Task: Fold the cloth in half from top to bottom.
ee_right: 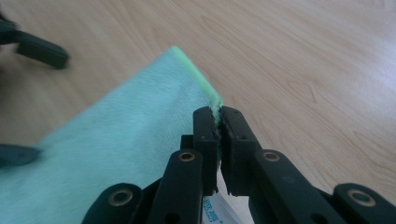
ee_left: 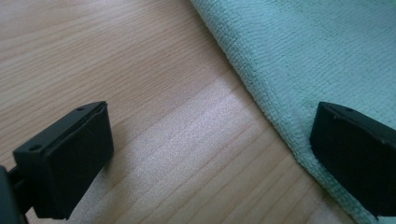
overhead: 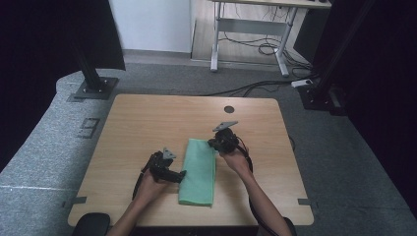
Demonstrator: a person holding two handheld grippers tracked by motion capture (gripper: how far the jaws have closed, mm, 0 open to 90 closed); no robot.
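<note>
Green towel (overhead: pixel 198 172), folded long, right gripper (ee_right: pixel 218 122) fingers pinching edge, left gripper (ee_left: pixel 210 154) fingers spread

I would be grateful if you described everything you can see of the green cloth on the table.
The green cloth is mint terry, folded into a long rectangle lying flat on the wooden table. The right gripper is shut on its far right edge, lifting it slightly. The left gripper is open at its left edge, one jaw over the fabric.

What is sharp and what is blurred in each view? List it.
High view: dim, dark at the sides, the green cloth soft. Left gripper view: crisp wood grain and cloth weave, pale glare patch on the table. Right gripper view: right gripper sharp, left gripper blurred.
</note>
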